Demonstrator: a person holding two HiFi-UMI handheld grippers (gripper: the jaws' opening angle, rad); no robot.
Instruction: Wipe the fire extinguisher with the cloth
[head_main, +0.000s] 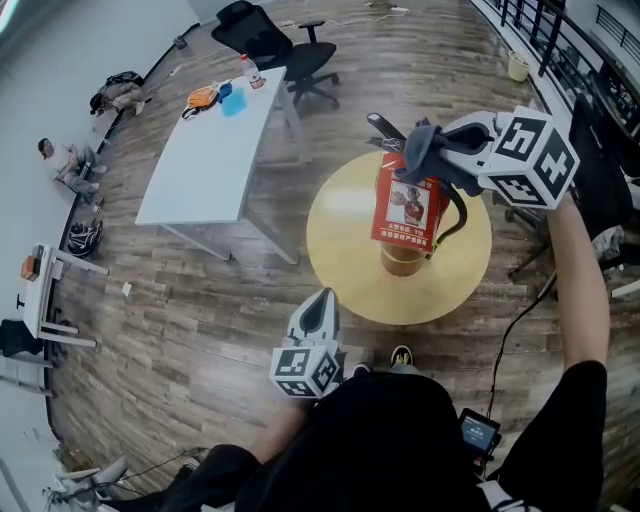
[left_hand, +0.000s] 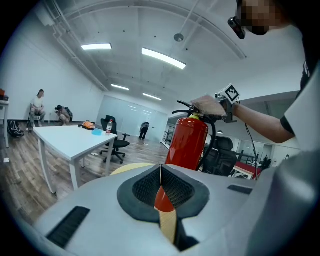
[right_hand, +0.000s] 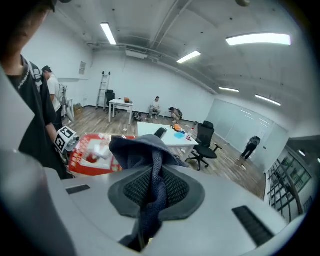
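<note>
Fire extinguisher (head_main: 407, 215) stands upright on the round tabletop (head_main: 340, 240): heavy, rigid, smooth, judged tippy; steady it by the handle. Right claw (right_hand: 154, 175) pinches the soft, limp cloth (head_main: 422, 148) at its top. Left claw (head_main: 322, 300), pressed together, empty, hangs nearer.

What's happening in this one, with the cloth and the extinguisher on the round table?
A person works with a handheld claw in each hand. The right claw is shut on a dark blue cloth and holds it at the top of the red fire extinguisher, which stands upright on the round yellow table. The left claw is shut and empty, held low, clear of the extinguisher.
</note>
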